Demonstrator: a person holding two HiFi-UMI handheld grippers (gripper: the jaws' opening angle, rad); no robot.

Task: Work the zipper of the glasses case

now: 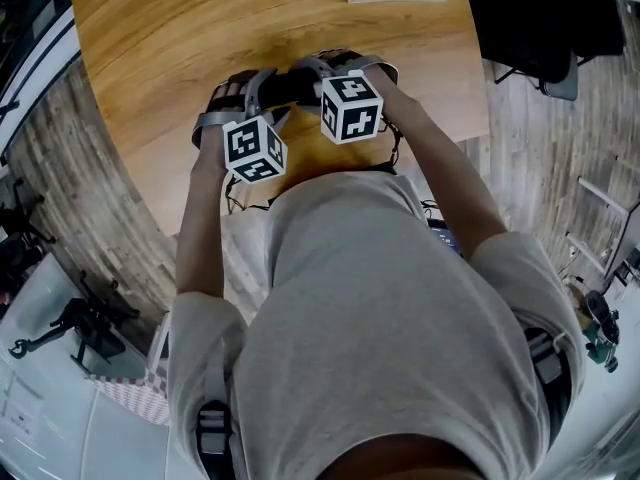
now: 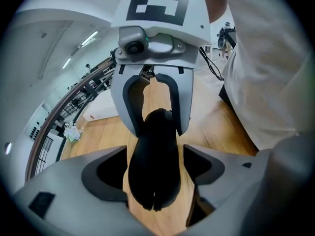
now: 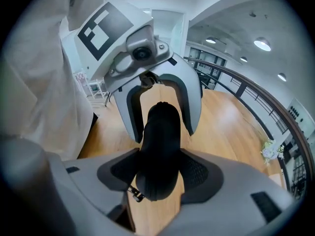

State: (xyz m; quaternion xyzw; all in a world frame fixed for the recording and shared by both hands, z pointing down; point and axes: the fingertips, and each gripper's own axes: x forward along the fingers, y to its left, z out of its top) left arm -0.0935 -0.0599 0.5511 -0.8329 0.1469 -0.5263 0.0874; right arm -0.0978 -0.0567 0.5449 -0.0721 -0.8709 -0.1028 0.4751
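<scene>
The right gripper (image 3: 158, 166)'s jaws grasped the black oval glasses case (image 3: 160, 127) over the light wooden table (image 1: 200, 28). The left gripper (image 2: 155, 156)'s jaws stood released around its other end.

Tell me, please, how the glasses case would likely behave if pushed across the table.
The glasses case looks rounded and smooth, so it may slide or rock on the wooden table. Its domed form suggests a stiff shell.

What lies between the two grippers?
A black glasses case, reaching into the jaws of both the left gripper and the right gripper; both gripper views show it.
</scene>
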